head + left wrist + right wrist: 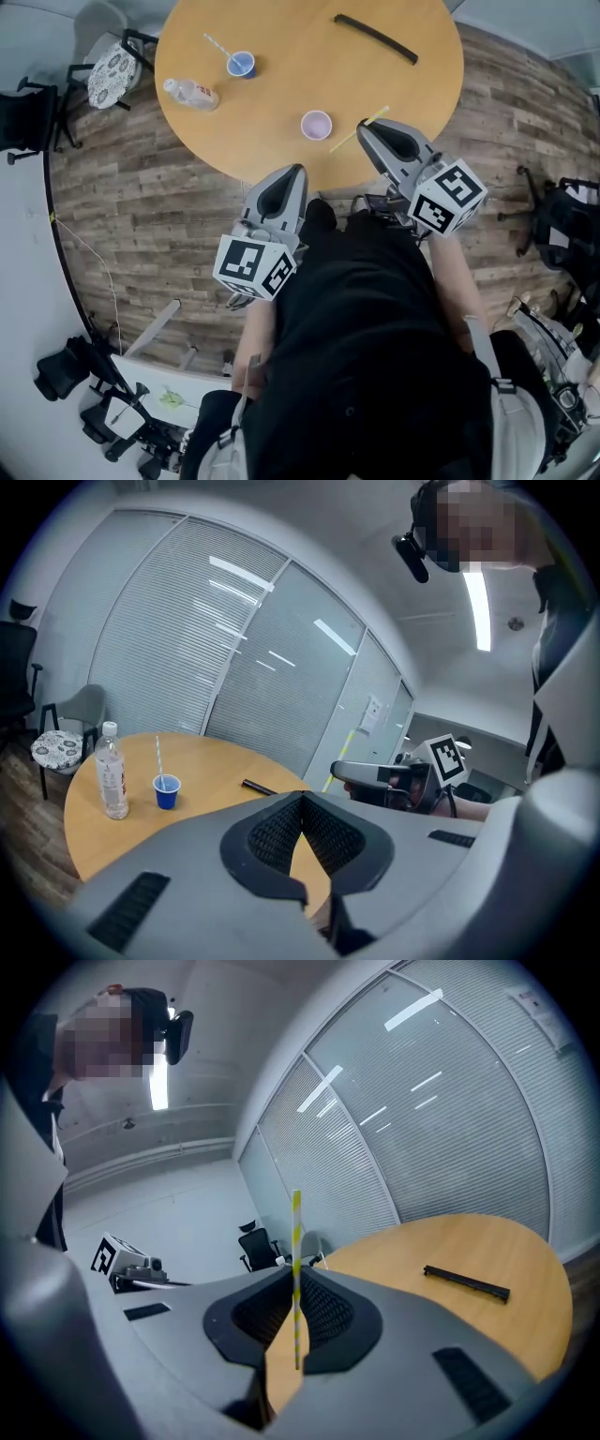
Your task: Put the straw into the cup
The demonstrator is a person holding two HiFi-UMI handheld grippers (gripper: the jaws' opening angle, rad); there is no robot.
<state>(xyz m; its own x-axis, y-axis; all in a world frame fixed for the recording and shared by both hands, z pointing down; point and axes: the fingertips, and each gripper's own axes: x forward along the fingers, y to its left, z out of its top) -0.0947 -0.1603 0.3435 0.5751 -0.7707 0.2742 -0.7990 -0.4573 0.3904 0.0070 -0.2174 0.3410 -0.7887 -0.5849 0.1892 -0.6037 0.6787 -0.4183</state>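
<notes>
Clamping the yellow straw (345, 141), right claw (362, 126) near pink cup (316, 124); left claw (299, 170) together, empty; bottle (192, 93), blue cup (241, 64) beyond.

Head view looks steeply down on the table (309, 66); both gripper views, seemingly low, look across it.

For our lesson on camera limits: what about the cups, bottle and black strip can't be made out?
Lilac cup: in neither gripper view, likely blocked by left gripper and right gripper.
Bottle: label print too small in left gripper view.
Black strip: too small to identify, any view.
</notes>
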